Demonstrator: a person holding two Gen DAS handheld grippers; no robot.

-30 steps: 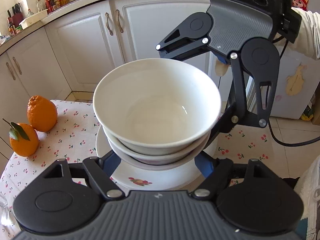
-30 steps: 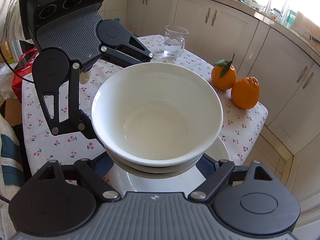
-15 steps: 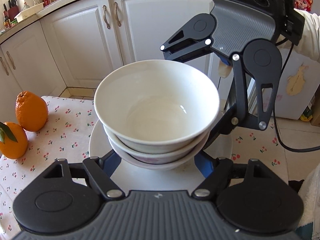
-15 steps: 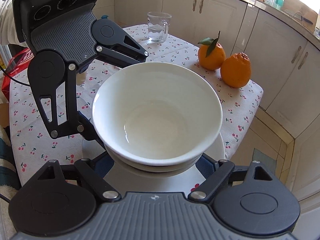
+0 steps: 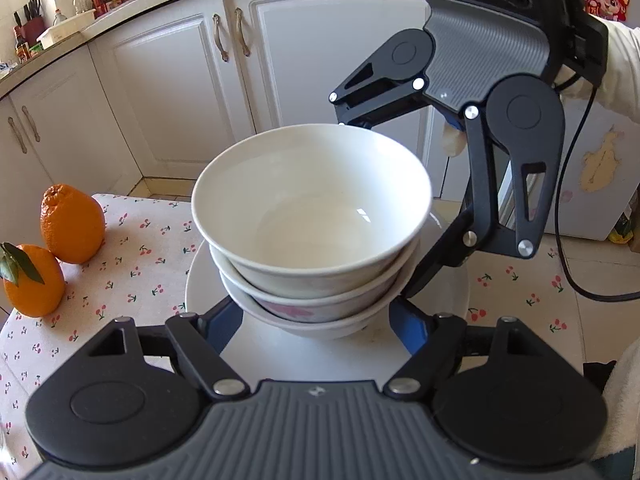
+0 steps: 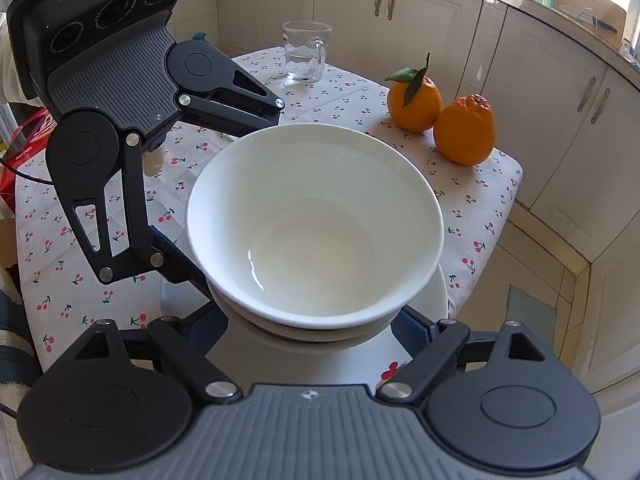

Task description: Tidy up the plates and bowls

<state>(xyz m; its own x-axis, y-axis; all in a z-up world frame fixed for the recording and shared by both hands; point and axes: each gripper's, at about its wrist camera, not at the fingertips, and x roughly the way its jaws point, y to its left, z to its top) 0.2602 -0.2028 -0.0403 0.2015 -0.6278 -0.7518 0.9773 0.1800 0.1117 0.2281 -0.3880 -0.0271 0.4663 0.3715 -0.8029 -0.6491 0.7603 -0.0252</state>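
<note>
Three white bowls sit nested on a white plate with a cherry print, at the corner of the cherry-patterned table. My left gripper and right gripper face each other across the stack. The left's blue fingers press on the lowest bowl from both sides, just above the plate. The right's fingers run in under the bowl rims and clamp the stack's lower part. In the left wrist view, one right finger reaches the stack's side.
Two oranges lie near the table's far corner, and a glass mug stands at its back edge. White cabinets line the walls, and tiled floor lies beyond the table edge. A cable trails from the right gripper.
Both grippers keep their hold around the stack. The right wrist view has tipped and sunk a little, and the plate's cherry print has come into sight by the right gripper.
</note>
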